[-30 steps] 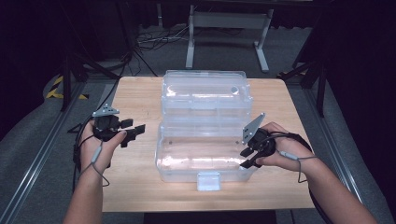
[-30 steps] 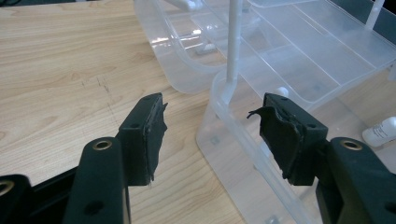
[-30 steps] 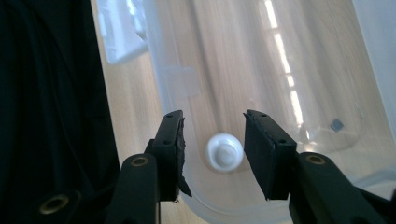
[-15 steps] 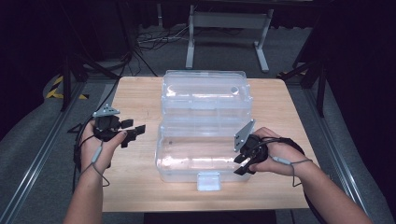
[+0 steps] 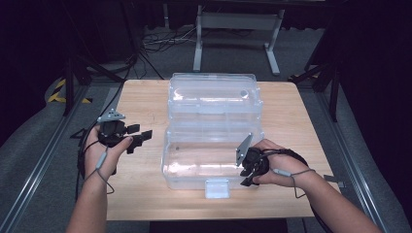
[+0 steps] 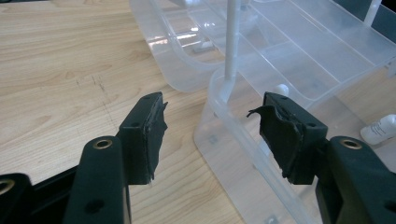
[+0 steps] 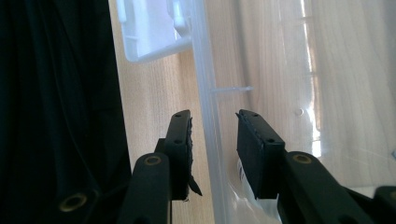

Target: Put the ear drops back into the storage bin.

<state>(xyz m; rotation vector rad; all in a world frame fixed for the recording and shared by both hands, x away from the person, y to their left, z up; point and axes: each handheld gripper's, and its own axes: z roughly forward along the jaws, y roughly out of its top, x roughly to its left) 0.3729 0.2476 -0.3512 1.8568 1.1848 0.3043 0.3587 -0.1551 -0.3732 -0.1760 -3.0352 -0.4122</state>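
On top of the wooden surface (image 5: 145, 194), pretty much centre, a big clear plastic box (image 5: 209, 160) is sitting w/ its lid (image 5: 214, 97) flipped open and lying flat behind it, toward the far edge. Whole thing is see-thru, you're seeing wood grain right through the walls, rounded corners, moulded ribs/dividers in the lid, and a white latch tab (image 5: 217, 188) sticking out at the near front edge. Something small and white (image 6: 380, 129) is lying inside the base, can't tell what tbh.

Right tongs (image 5: 246, 171) are sitting at the box's right front corner, straddling the thin clear rim (image 7: 210, 140); jaws have just been closing in, but there's a gap on both sides, not pinching yet afaict.

Left tongs (image 5: 138, 138) are hovering just left of the box, jaws medium-wide, holding nothing, pointing at its left corner.
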